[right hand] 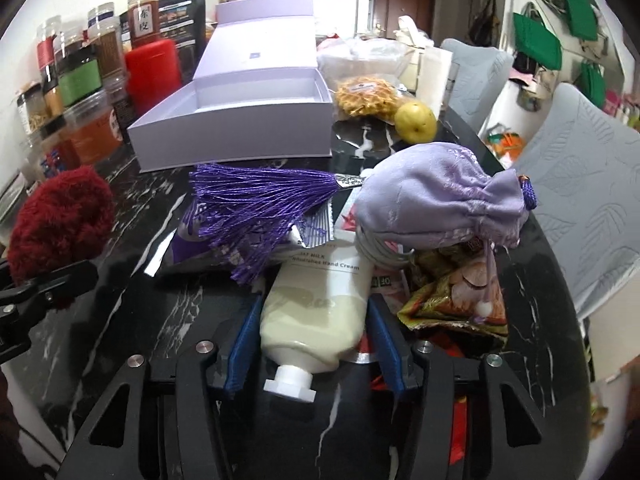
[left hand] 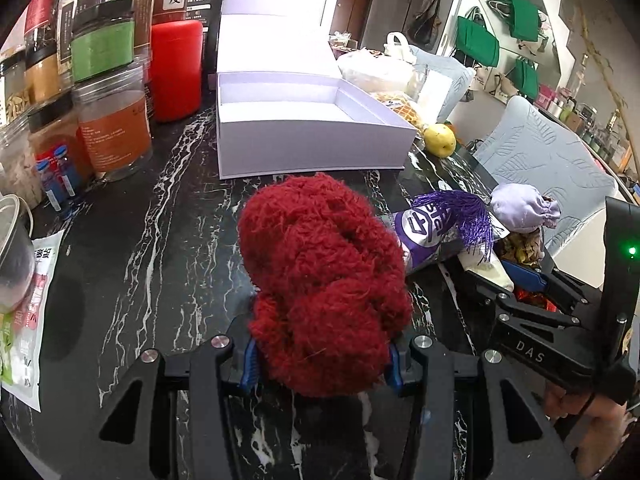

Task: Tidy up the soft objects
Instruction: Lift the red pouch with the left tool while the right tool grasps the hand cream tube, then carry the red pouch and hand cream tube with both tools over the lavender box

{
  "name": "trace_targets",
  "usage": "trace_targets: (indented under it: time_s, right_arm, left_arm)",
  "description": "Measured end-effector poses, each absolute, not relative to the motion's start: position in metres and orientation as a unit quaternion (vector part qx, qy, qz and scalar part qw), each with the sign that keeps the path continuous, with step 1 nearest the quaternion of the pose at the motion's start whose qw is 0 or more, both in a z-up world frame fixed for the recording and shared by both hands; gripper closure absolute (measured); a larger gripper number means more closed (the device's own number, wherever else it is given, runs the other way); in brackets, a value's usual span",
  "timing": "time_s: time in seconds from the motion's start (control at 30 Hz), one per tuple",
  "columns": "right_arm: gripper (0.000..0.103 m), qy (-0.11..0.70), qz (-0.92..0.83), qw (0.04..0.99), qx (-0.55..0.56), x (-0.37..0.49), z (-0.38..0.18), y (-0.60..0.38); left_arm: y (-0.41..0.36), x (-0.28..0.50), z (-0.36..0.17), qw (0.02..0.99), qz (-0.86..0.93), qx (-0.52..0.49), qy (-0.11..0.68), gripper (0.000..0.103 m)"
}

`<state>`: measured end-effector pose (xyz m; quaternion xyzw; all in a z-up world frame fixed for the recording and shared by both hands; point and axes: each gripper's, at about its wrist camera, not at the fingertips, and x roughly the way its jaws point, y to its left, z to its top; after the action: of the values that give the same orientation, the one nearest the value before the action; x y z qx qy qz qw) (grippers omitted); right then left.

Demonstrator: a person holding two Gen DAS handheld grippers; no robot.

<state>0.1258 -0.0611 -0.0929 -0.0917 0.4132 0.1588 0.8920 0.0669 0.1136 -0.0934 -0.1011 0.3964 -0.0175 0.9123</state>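
While my left jaws (left hand: 320, 356) clamp the red woolly bundle (left hand: 320, 280) just short of the open lilac box (left hand: 312, 136), bare worktop (left hand: 160, 240) lies to its left. My right jaws (right hand: 314, 340) bracket the hand cream tube (right hand: 316, 304) beneath the lilac pouch (right hand: 436, 204) and tassel (right hand: 256, 208); I cannot tell whether they grip.

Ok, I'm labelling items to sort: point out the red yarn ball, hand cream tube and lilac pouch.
red yarn ball (left hand: 320, 280), left wrist view, fuzzy middle.
hand cream tube (right hand: 316, 312), right wrist view, cream body.
lilac pouch (right hand: 432, 204), right wrist view, satin body.
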Motion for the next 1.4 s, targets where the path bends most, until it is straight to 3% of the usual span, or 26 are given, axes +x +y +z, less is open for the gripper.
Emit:
trace_targets:
  time_s: [0.8, 1.4]
  right_arm:
    - [0.051, 0.391, 0.21, 0.895, -0.054, 0.072, -0.065, -0.077]
    - [0.051, 0.329, 0.234, 0.914, -0.047, 0.067, -0.007, -0.074]
  left_arm:
    - [0.101, 0.036, -0.068, 0.922, -0.031, -0.093, 0.374, 0.056]
    - [0.102, 0.047, -0.007, 0.943, -0.032, -0.074, 0.324, 0.056]
